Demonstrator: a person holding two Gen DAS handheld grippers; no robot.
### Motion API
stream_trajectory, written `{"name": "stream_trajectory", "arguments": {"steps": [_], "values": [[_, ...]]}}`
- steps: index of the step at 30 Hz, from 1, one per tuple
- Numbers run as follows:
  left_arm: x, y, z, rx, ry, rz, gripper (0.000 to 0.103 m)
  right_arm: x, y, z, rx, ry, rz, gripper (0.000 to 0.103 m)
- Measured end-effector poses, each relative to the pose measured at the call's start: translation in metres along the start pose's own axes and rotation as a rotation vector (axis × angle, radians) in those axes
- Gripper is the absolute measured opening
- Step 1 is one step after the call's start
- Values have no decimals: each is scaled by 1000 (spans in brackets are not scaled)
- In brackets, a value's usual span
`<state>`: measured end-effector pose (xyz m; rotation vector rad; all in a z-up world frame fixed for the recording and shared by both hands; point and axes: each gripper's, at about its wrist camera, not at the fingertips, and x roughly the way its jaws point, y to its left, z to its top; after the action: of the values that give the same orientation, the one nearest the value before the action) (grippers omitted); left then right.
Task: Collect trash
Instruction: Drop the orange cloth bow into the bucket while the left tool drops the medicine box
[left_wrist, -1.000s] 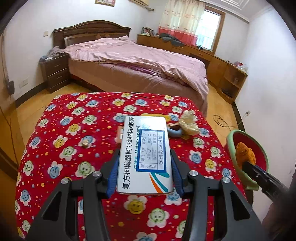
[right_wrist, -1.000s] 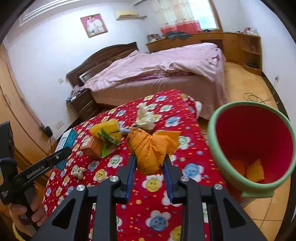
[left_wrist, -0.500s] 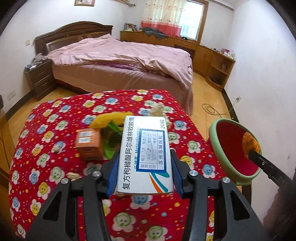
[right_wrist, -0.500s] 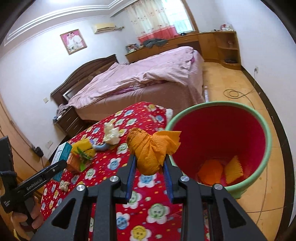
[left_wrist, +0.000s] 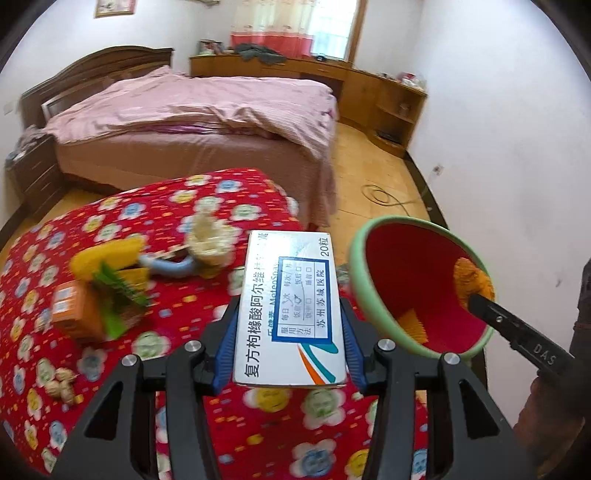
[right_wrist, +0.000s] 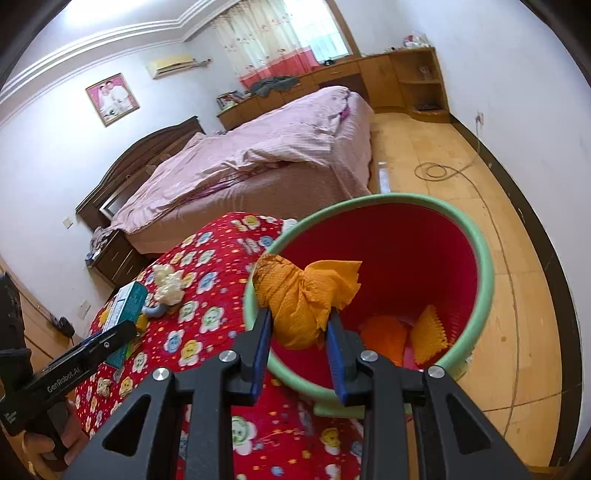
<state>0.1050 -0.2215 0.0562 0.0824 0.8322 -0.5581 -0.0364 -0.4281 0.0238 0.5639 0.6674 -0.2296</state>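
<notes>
A bedroom holds a large bed (left_wrist: 192, 122) under a pink cover, and in front of it a table (left_wrist: 236, 435) draped in a red cloth printed with smiling flowers. Beside the table's right edge stands a red trash bin with a green rim (right_wrist: 480, 236), with some orange and yellow scraps already at its bottom. The left gripper (left_wrist: 289, 343) has its jaws clamped on the sides of a white medicine box (left_wrist: 291, 314) printed with Chinese text, held above the table and just left of the bin. The right gripper (right_wrist: 300, 332) has its jaws clamped on a crumpled orange paper wad (right_wrist: 303, 295), held over the bin's near rim. Still on the table lie an orange carton (left_wrist: 74, 314), yellow and green wrappers (left_wrist: 110, 269), a pale crumpled tissue (left_wrist: 210, 240) and some nut shells (left_wrist: 59, 384). If the wad is released here, it may catch the rim and fall outside; the box could strike the rim and tip the bin.
</notes>
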Motion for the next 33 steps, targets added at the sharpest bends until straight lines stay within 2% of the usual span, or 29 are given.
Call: {"name": "stream_trajectory", "arguments": {"steps": [10, 19, 21, 27, 33], "values": [[45, -58, 6, 79, 71, -88, 50, 7, -33, 4, 41, 25, -36, 32], [84, -87, 5, 101, 153, -149, 50, 20, -50, 13, 50, 58, -70, 37], [86, -89, 5, 101, 160, -150, 52, 23, -51, 15, 49, 69, -74, 37], [83, -88, 6, 98, 153, -136, 52, 26, -51, 19, 52, 71, -75, 48], [68, -79, 11, 74, 121, -135, 53, 23, -46, 23, 51, 47, -66, 54]]}}
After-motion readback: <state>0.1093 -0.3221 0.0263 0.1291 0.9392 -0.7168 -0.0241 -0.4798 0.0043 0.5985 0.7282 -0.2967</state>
